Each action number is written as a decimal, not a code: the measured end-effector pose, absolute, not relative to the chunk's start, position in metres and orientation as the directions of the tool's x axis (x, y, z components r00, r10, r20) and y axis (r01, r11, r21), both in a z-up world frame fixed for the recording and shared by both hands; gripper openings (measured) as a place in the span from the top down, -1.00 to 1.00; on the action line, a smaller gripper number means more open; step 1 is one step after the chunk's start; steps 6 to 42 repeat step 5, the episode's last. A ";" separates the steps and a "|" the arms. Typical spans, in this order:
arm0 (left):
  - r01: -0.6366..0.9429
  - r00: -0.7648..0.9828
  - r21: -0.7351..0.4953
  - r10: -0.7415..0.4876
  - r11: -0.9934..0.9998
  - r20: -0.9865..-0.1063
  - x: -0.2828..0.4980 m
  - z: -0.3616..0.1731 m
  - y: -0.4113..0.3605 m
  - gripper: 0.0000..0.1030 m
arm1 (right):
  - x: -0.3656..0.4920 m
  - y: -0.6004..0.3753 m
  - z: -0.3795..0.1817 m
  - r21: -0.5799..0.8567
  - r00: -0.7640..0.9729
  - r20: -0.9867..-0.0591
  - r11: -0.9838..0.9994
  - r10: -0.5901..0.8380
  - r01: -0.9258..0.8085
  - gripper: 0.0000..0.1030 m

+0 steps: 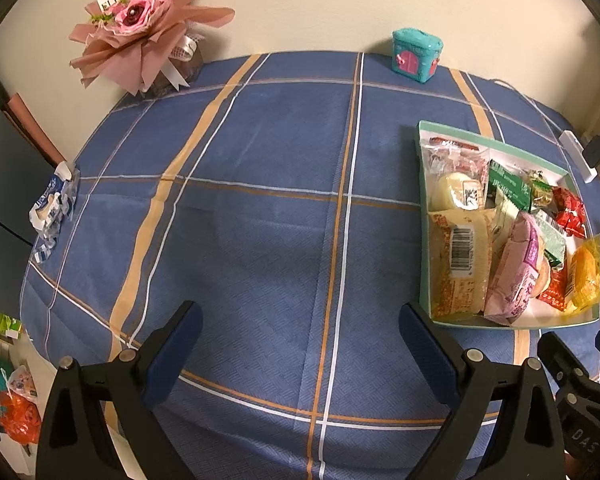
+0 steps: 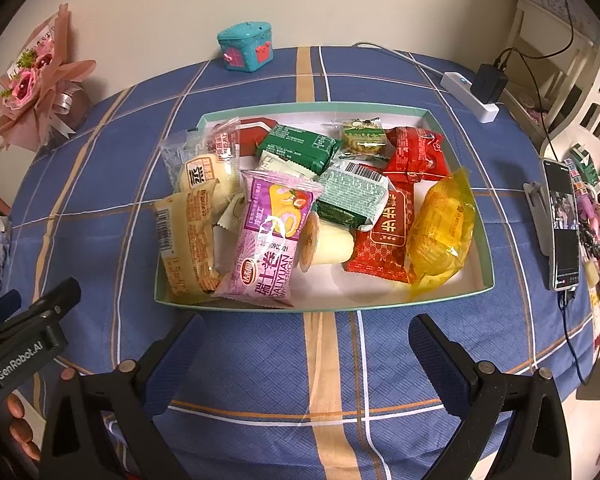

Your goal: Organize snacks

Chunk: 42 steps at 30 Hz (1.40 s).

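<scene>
Snacks (image 2: 276, 232) heaped, bright wrappers, filling teal-rimmed box (image 2: 486, 240).

Dim warm light, fisheye-warped edges

The pink snack packet (image 2: 271, 236), centre of the right wrist view, reads "DALIYUAN" and "ROLL". At lower left, the other hand-held gripper (image 2: 28, 344) carries "GenRobot.AI". Upper left in the left wrist view, the bouquet wrapper (image 1: 140, 4) shows "FLO…".
</scene>
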<state>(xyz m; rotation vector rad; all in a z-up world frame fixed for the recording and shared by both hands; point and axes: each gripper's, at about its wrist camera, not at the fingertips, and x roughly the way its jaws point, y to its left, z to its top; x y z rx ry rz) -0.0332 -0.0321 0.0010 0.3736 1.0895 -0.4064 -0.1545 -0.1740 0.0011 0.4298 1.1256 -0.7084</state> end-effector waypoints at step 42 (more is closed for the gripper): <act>0.481 0.395 0.086 -0.128 0.873 -0.910 -0.032 0.000 -0.033 -0.91 | -0.155 -0.175 0.000 -0.036 0.249 -0.923 0.711 -0.293 0.702 -1.00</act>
